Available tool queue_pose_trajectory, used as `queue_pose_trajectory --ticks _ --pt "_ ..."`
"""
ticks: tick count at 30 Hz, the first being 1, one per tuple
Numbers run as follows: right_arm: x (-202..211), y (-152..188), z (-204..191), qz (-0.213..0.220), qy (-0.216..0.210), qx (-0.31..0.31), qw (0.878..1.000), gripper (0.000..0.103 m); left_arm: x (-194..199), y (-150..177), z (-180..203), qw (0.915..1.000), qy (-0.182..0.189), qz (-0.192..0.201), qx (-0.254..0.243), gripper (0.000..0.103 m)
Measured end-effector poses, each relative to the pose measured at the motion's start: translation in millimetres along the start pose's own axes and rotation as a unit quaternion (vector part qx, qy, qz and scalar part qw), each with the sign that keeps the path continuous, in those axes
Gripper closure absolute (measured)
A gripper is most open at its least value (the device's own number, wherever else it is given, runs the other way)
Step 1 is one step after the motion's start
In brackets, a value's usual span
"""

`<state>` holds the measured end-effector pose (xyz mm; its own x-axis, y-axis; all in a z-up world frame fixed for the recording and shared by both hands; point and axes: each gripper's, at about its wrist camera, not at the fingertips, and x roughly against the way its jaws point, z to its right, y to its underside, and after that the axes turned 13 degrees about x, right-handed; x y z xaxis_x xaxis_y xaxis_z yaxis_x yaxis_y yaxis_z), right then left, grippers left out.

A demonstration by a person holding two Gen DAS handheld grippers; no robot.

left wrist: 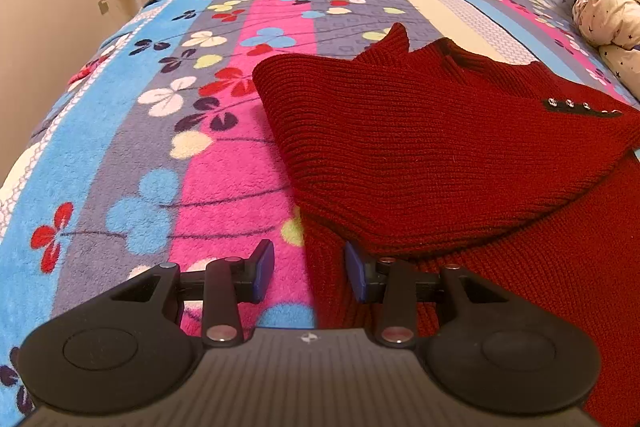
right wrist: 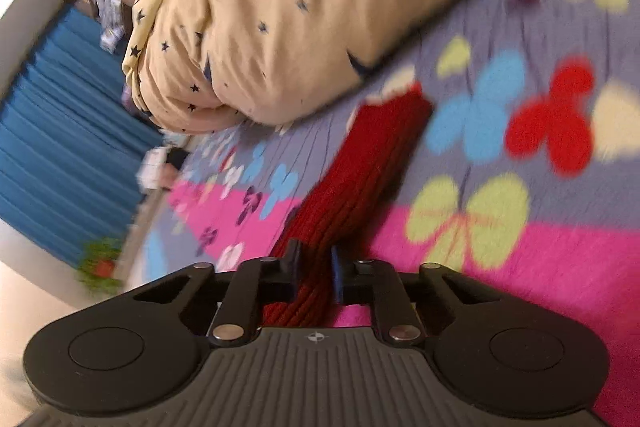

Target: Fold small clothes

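On the bed's flowered blanket (left wrist: 224,187) a red knitted sweater (left wrist: 440,155) lies partly folded, one flap already doubled over the body. To its left, the left gripper (left wrist: 310,271) hovers at the sweater's near edge with its jaws released, nothing between them. Further right, beside a star-print quilt (right wrist: 280,19), the right gripper (right wrist: 314,273) has its jaws clenched on a bunched red sleeve (right wrist: 360,179). Because the grip takes gathered knit rather than a flat edge, pulling may drag the sleeve over twisted, and the unpinned body could slide and undo the fold.
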<state>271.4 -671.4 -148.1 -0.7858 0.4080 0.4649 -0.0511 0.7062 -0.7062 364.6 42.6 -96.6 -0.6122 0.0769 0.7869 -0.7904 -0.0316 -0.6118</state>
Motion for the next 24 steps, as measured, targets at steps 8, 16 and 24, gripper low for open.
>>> queue_pose_trajectory --ticks 8,16,24 --pt "143 53 -222 0.142 -0.13 0.366 0.91 0.096 1 -4 -3 0.9999 0.003 -0.01 0.011 0.059" --pt "215 259 -327 -0.118 -0.341 0.467 0.807 0.092 12 -12 -17 0.9978 0.028 -0.017 0.057 0.059" --pt "230 229 -259 -0.206 -0.308 0.537 0.758 0.083 44 -30 -33 0.978 0.125 0.037 0.162 0.059"
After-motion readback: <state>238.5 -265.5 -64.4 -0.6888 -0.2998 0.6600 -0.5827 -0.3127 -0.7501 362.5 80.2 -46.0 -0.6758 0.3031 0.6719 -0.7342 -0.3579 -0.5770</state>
